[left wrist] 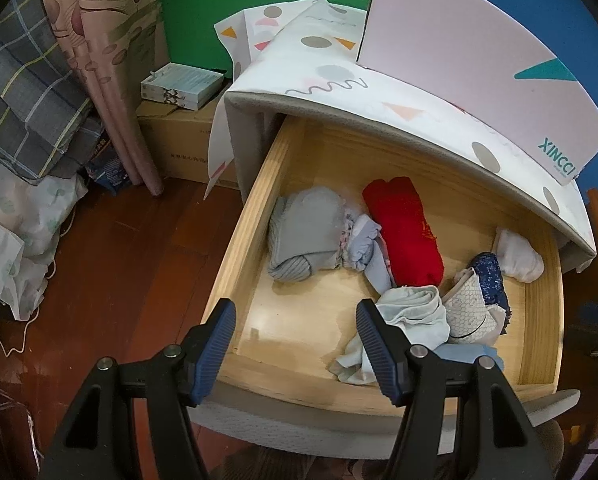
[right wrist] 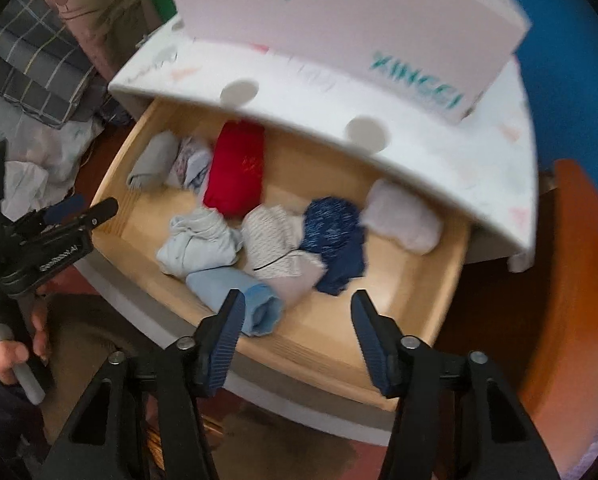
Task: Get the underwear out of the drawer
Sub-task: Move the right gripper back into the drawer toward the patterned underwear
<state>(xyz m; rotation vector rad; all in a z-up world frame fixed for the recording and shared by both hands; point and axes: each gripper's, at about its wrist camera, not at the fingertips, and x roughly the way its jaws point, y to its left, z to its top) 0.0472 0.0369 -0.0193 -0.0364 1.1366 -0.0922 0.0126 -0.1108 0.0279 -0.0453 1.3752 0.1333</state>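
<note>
Far left, on the wood floor [left wrist: 111,248]: stack of plaid bedding [left wrist: 27,92], pink patterned curtain [left wrist: 111,60], cardboard box [left wrist: 179,136] with a small white carton [left wrist: 181,85] on top.

Left gripper [left wrist: 295,346] poised over the near-left corner of the open wooden drawer [left wrist: 255,208], pointing steeply down. Jaws parted about halfway, nothing between the pads — only bare drawer floor showing through the gap. In the right wrist view, same gripper [right wrist: 95,210] seen from the side at the drawer's left edge, a hand [right wrist: 9,354] around its handle.

Drawer contents, left to right: grey rolled garment [left wrist: 303,232], small pale floral-and-lilac piece [left wrist: 363,244], red folded garment [left wrist: 405,232], crumpled pale-blue underwear [left wrist: 411,316] near the front, white honeycomb-print piece [left wrist: 469,312], dark blue speckled piece [left wrist: 493,280], white bundle [left wrist: 519,256] at far right. Light-blue rolled piece [right wrist: 235,296] at the front edge, touching the crumpled pale-blue one.

Right gripper [right wrist: 297,336] above the drawer's front rail, pointing almost straight down. Jaws apart with a clear gap, holding nothing — light-blue roll just beside the left finger [right wrist: 223,344], contact uncertain. View blurred.

Above the drawer: white cabinet top with grey dots and triangles [left wrist: 323,64], pale pink box [left wrist: 467,64] lettered in teal resting on it.
</note>
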